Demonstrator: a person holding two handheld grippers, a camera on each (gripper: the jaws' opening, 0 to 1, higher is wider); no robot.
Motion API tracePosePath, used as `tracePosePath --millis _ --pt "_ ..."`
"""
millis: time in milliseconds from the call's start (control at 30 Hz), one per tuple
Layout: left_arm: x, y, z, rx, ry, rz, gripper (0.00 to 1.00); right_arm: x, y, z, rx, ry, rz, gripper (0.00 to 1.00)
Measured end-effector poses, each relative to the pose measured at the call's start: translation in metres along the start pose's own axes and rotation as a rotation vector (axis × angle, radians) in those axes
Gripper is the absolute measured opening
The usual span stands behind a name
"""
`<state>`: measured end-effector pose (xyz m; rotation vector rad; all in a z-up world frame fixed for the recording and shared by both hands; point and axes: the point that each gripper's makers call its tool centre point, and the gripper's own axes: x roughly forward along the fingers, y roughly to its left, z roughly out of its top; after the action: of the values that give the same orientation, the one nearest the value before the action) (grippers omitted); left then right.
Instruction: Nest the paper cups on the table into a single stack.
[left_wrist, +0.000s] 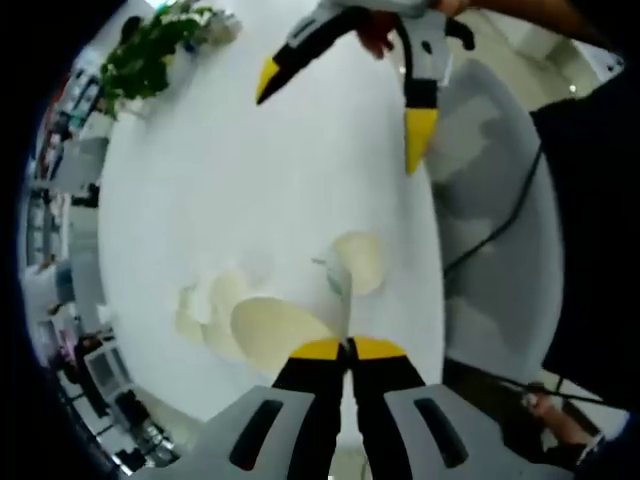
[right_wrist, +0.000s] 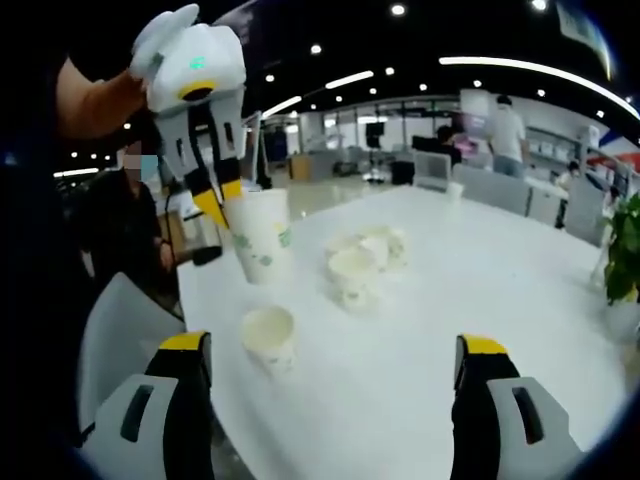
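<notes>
My left gripper (left_wrist: 350, 347) is shut on the rim of a white paper cup (left_wrist: 272, 335), held in the air above the white table (left_wrist: 250, 180). In the right gripper view the same held cup (right_wrist: 260, 235) hangs upright from the left gripper (right_wrist: 222, 205). One cup (right_wrist: 270, 340) stands alone near the table edge, another cup (right_wrist: 352, 276) sits further in, and a small cluster of cups (right_wrist: 388, 245) lies behind it. My right gripper (right_wrist: 335, 348) is open and holds nothing, low over the table; it also shows as the right gripper (left_wrist: 343, 108) in the left gripper view.
A potted plant (left_wrist: 150, 50) stands at the table's far side, and the same plant (right_wrist: 625, 245) sits at the right edge. A grey chair (left_wrist: 490, 200) is pushed against the table. People and desks fill the office behind.
</notes>
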<state>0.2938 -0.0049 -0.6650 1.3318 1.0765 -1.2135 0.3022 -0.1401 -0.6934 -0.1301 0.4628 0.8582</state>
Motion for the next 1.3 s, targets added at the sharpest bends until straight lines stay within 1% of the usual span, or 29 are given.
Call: tracePosePath --millis 33,67,100,200,267,367,500,633,833,967,1067,1167,1300 --pt "0.001 -0.004 -0.002 -0.042 0.006 -0.013 0.0 0.0 0.0 0.0 0.0 0.0 -0.001 1.0" --pt "0.002 -0.006 -0.002 0.006 0.004 -0.017 0.0 0.0 -0.001 -0.001 0.002 0.0 -0.002 1.0" --pt "0.003 -0.006 -0.003 0.031 0.01 -0.017 0.0 0.0 -0.001 -0.001 0.005 -0.001 -0.002 1.0" --pt "0.005 -0.007 -0.004 0.024 0.015 -0.022 0.0 0.0 -0.001 -0.001 0.011 0.0 -0.001 1.0" --pt "0.005 -0.01 -0.005 0.035 0.017 -0.046 0.0 0.001 -0.001 -0.001 0.011 0.001 0.0 1.0" --pt "0.008 -0.011 -0.007 0.048 0.027 -0.04 0.0 0.001 0.0 -0.001 0.01 0.005 0.002 1.0" --pt "0.011 -0.01 -0.006 0.028 0.025 -0.043 0.0 0.002 0.0 -0.001 0.009 0.006 0.004 1.0" --pt "0.014 -0.012 -0.005 0.028 0.027 -0.05 0.0 0.002 0.002 -0.002 0.007 0.008 0.01 1.0" --pt "0.021 -0.013 -0.005 0.023 0.038 -0.057 0.0 0.0 0.006 -0.009 -0.035 0.038 0.026 1.0" --pt "0.024 -0.01 -0.003 0.013 0.036 -0.044 0.0 -0.002 0.006 -0.008 -0.046 0.04 0.027 1.0" --pt "0.027 -0.011 -0.004 0.009 0.041 -0.048 0.0 -0.002 0.004 -0.01 -0.051 0.046 0.02 1.0" --pt "0.029 -0.014 -0.006 0.027 0.057 -0.054 0.0 -0.002 0.004 -0.01 -0.052 0.045 0.016 1.0" --pt "0.034 -0.016 -0.004 0.004 0.054 -0.069 0.0 -0.002 0.002 -0.011 -0.046 0.045 0.009 1.0"
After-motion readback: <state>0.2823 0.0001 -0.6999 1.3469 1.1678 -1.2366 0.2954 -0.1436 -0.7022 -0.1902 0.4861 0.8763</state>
